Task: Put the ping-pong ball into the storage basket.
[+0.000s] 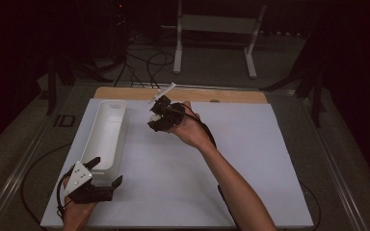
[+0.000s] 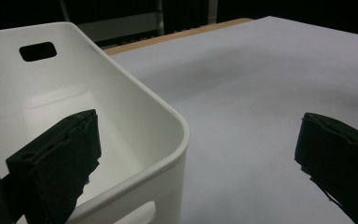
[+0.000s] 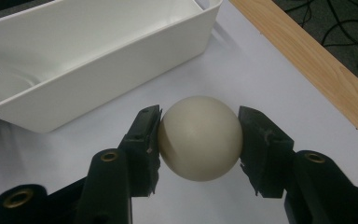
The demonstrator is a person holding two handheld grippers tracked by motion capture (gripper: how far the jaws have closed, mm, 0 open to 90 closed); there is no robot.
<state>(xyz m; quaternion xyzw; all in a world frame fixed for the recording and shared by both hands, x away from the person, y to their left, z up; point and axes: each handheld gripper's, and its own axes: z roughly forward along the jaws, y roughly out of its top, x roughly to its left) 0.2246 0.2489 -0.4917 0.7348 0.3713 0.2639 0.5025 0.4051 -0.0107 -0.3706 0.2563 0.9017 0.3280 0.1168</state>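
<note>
ball (image 3: 200, 138): cream, pinched between both jaws of the right gripper (image 3: 199, 140), held just beside the bin's far end
bin (image 1: 107, 130): white, long, nothing seen inside
step: likely carrying ball toward bin, not yet over it
next move: shift across the bin rim, then let go inside
left gripper (image 1: 102, 177): jaws spread wide, holding nothing, at the bin's near corner
table (image 1: 231, 168): white sheet under bin
</note>
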